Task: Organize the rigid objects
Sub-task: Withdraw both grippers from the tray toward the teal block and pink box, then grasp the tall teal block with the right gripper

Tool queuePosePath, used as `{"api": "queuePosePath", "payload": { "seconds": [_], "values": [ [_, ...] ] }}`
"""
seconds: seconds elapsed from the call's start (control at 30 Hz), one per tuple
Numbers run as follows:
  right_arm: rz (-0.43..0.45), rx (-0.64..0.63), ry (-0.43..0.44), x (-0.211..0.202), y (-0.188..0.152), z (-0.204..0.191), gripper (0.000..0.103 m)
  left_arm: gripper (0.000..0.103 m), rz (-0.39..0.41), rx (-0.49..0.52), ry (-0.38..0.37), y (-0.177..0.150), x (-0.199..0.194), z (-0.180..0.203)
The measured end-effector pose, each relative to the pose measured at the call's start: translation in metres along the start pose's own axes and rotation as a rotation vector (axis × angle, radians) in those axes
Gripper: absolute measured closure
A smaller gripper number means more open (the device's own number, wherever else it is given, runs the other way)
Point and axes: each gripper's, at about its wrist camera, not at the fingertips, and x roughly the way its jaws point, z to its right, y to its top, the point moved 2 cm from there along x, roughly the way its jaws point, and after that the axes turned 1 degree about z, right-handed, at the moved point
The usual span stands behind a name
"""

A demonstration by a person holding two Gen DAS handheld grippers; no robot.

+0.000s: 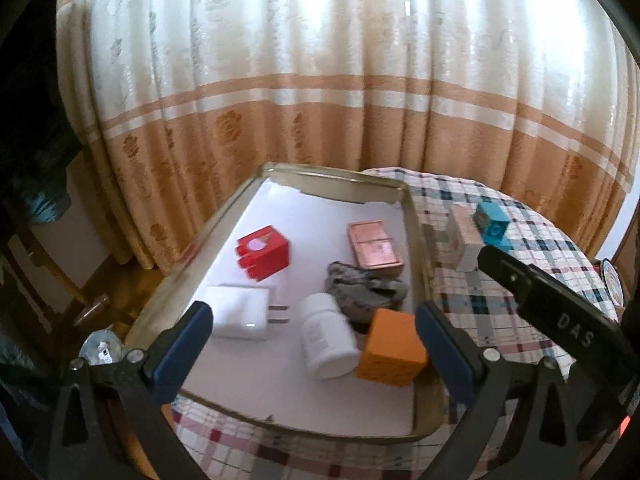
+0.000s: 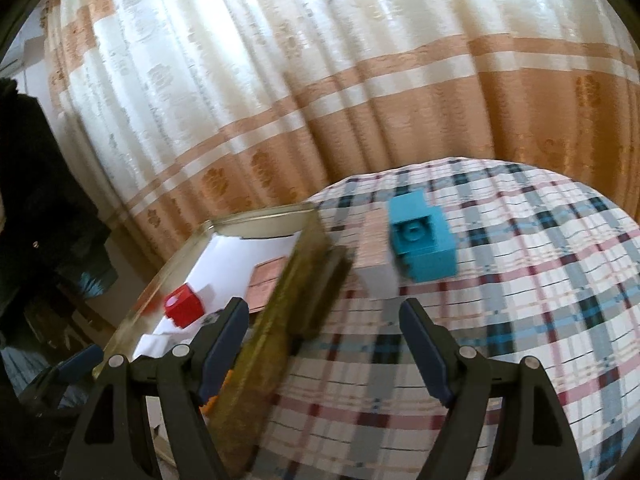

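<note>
A metal tray (image 1: 420, 240) lined with white paper holds a red block (image 1: 262, 252), a copper-pink box (image 1: 374, 250), a white charger (image 1: 240, 310), a white bottle (image 1: 328, 336) lying down, an orange box (image 1: 392, 346) and a grey crumpled lump (image 1: 364, 292). My left gripper (image 1: 314, 344) hangs open above the tray's near end, nothing between its fingers. On the plaid cloth right of the tray stand a teal block (image 2: 422, 244) and a pale box (image 2: 376, 262) side by side. My right gripper (image 2: 324, 344) is open and empty, short of them; its arm (image 1: 560, 308) shows in the left wrist view.
The round table carries a plaid cloth (image 2: 520, 300). The tray's right wall (image 2: 276, 312) runs just left of my right gripper's left finger. An orange-and-cream curtain (image 1: 320, 100) hangs close behind the table. Dark furniture (image 2: 36, 200) stands at the left.
</note>
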Motion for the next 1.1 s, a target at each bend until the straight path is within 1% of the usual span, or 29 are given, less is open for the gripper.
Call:
{"api": "queuePosePath", "payload": {
  "seconds": [0.17,0.37,0.5,0.63,0.8,0.9,0.97,1.1],
  "values": [
    [0.015,0.015,-0.060,-0.002,0.008,0.020,0.023,0.001,0.015,0.027,-0.036,0.002,0.001,0.019],
    [0.035,0.033,-0.120,-0.005,0.019,0.046,0.023,0.001,0.013,0.056,-0.085,0.004,0.003,0.040],
    [0.037,0.020,-0.149,-0.003,0.026,0.057,0.023,0.001,0.010,0.081,-0.113,0.005,0.006,0.054],
    [0.045,0.013,-0.154,0.001,0.034,0.062,0.023,0.001,0.009,0.099,-0.118,0.006,0.009,0.063],
    [0.051,-0.016,-0.153,0.010,0.042,0.059,0.023,0.001,-0.008,0.101,-0.116,0.006,0.014,0.067],
    [0.041,-0.026,-0.140,0.019,0.048,0.056,0.029,0.001,-0.011,0.104,-0.115,0.006,0.017,0.067],
    [0.025,-0.034,-0.122,0.027,0.051,0.053,0.030,0.001,-0.014,0.103,-0.112,0.007,0.017,0.067],
    [0.008,-0.079,-0.113,0.047,0.059,0.043,0.033,0.001,-0.015,0.095,-0.097,0.009,0.020,0.065]
  ]
}}
